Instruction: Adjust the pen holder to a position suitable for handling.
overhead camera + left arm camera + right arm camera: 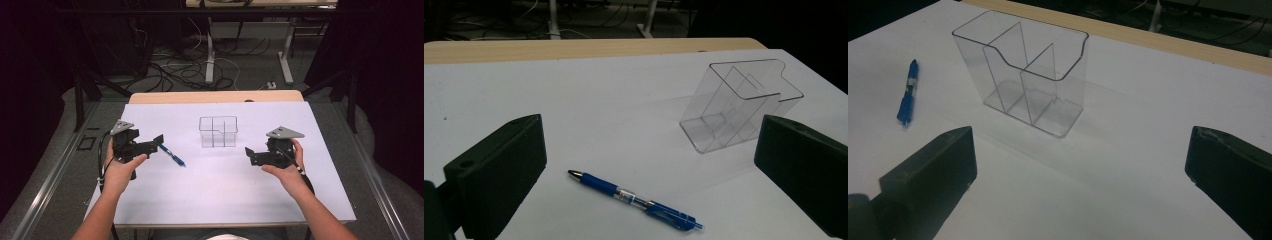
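A blue pen lies flat on the white table cover, left of centre. A clear plastic organizer with inner dividers stands upright and empty near the middle. My left gripper is open just left of the pen; in the left gripper view the pen lies on the table ahead of the wide-spread jaws, with the organizer beyond to the right. My right gripper is open to the right of the organizer; the right gripper view shows the organizer ahead and the pen far left.
The wooden table edge runs behind the white cover. Beyond it are table legs and loose cables on the floor. Metal rails flank the table on both sides.
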### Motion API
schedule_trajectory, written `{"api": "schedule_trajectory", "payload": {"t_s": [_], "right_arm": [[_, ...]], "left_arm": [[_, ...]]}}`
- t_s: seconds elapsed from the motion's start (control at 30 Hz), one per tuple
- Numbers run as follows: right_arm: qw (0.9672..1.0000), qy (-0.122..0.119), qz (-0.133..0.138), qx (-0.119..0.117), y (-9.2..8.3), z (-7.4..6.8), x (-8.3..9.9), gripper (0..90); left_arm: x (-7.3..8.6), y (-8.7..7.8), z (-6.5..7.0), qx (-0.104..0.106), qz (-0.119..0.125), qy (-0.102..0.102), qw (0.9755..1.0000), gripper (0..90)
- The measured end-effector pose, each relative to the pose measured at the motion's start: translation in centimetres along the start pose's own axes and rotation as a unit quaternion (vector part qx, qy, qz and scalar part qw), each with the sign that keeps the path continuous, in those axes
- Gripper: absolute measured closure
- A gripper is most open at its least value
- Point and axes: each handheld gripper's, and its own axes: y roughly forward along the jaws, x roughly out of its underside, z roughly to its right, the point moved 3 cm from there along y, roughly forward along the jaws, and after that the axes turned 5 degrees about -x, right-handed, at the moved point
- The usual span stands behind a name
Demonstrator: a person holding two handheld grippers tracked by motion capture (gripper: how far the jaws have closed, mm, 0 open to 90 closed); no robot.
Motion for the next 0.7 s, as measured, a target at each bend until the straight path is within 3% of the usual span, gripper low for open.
{"api": "schedule_trajectory", "payload": {"t_s": [0.23,0.7], "right_arm": [[0.9997,-0.012,-0.003,-0.022,1.1,-1.6,-0.4,3.7],[0.9977,-0.034,-0.012,-0.058,3.4,-3.9,-0.8,13.8]], "left_arm": [[0.1,-0.6,-0.1,0.001,0.018,0.0,0.9998,0.8],[0.1,-0.6,-0.5,0.007,0.011,-0.002,0.9999,3.3]]}}
